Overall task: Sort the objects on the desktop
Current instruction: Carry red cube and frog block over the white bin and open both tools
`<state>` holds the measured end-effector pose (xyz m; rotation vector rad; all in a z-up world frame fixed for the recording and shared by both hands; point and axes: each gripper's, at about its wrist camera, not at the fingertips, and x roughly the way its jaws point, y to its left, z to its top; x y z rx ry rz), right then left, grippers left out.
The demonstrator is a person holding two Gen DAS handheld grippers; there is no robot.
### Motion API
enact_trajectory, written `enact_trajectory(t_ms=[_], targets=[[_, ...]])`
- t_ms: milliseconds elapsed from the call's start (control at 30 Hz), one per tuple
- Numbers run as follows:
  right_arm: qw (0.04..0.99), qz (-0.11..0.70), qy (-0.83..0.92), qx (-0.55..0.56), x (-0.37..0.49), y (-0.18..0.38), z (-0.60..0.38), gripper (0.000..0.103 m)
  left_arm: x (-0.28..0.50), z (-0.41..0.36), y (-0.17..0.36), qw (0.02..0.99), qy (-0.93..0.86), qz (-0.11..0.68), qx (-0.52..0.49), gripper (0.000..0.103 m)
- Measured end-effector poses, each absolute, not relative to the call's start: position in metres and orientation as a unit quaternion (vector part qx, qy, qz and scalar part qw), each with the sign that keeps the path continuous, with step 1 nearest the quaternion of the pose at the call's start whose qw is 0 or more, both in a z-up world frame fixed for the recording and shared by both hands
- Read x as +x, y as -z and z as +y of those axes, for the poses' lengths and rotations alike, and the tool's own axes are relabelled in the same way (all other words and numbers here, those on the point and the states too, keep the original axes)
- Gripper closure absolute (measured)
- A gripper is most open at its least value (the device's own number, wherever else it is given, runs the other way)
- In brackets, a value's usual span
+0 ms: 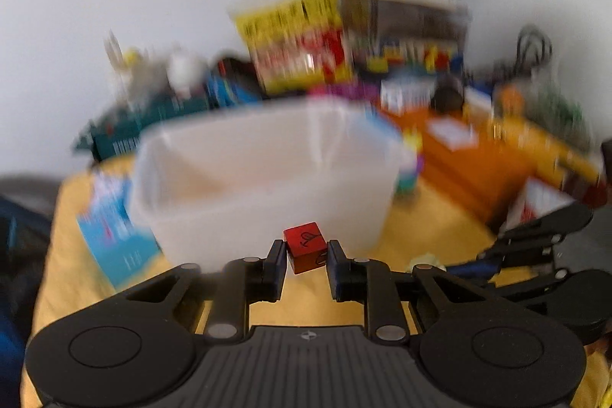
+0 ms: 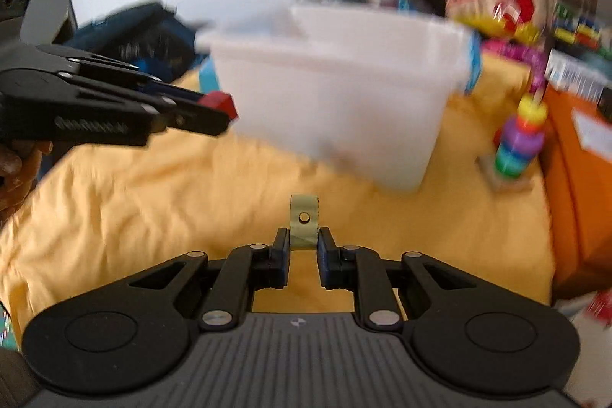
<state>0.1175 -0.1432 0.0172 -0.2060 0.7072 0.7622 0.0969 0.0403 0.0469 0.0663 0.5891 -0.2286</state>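
My left gripper (image 1: 306, 251) is shut on a red cube (image 1: 306, 247) with black markings and holds it above the yellow cloth, just in front of the white plastic bin (image 1: 264, 178). The same gripper with the red cube (image 2: 220, 102) shows at the left of the right wrist view. My right gripper (image 2: 303, 239) is shut on a small pale green piece with a round hole (image 2: 304, 217). It hangs above the cloth, short of the white bin (image 2: 336, 94). The right gripper also shows at the right edge of the left wrist view (image 1: 493, 255).
A yellow cloth (image 2: 153, 197) covers the table. A ring-stacking toy (image 2: 518, 144) stands right of the bin, next to an orange box (image 2: 573, 197). A blue booklet (image 1: 114, 239) lies left of the bin. Snack bags, boxes and toys crowd the back.
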Motion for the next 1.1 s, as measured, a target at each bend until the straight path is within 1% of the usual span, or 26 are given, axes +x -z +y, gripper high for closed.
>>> enact_trajectory(t_ms=[200, 333, 467, 567, 667, 867, 900, 933, 967, 1000, 1033, 1100], targets=[[0.895, 0.264, -0.353, -0.065, 0.132, -0.07, -0.147, 0.086, 0.1, 0.049, -0.096, 0.969, 0.1, 0.223, 0.035, 0.078], [0.912, 0.218, -0.343, -0.054, 0.142, -0.095, -0.145, 0.086, 0.115, 0.048, -0.111, 0.973, 0.093, 0.205, 0.052, 0.078], [0.92, 0.193, -0.337, -0.055, 0.157, -0.108, -0.139, 0.086, 0.131, 0.047, -0.118, 0.975, 0.088, 0.191, 0.066, 0.078], [0.917, 0.2, -0.342, -0.05, 0.177, -0.108, -0.131, 0.086, 0.154, 0.046, -0.116, 0.973, 0.085, 0.2, 0.073, 0.078], [0.91, 0.231, -0.339, -0.053, 0.202, -0.099, -0.117, 0.086, 0.184, 0.044, -0.103, 0.968, 0.074, 0.226, 0.083, 0.078], [0.904, 0.291, -0.305, -0.072, 0.232, -0.07, -0.09, 0.086, 0.228, 0.044, -0.056, 0.947, 0.062, 0.305, 0.078, 0.077], [0.903, 0.297, -0.302, -0.073, 0.233, -0.065, -0.089, 0.085, 0.227, 0.043, -0.05, 0.946, 0.066, 0.309, 0.077, 0.076], [0.901, 0.304, -0.3, -0.075, 0.233, -0.062, -0.089, 0.084, 0.225, 0.043, -0.047, 0.945, 0.069, 0.311, 0.077, 0.068], [0.9, 0.309, -0.299, -0.075, 0.232, -0.06, -0.09, 0.073, 0.221, 0.043, -0.045, 0.945, 0.07, 0.311, 0.079, 0.058], [0.9, 0.309, -0.298, -0.075, 0.23, -0.059, -0.092, 0.062, 0.217, 0.041, -0.045, 0.945, 0.07, 0.307, 0.085, 0.053], [0.9, 0.306, -0.299, -0.076, 0.227, -0.059, -0.095, 0.059, 0.212, 0.039, -0.046, 0.947, 0.069, 0.301, 0.093, 0.046], [0.901, 0.305, -0.299, -0.079, 0.224, -0.06, -0.099, 0.057, 0.205, 0.036, -0.052, 0.95, 0.06, 0.289, 0.103, 0.041]])
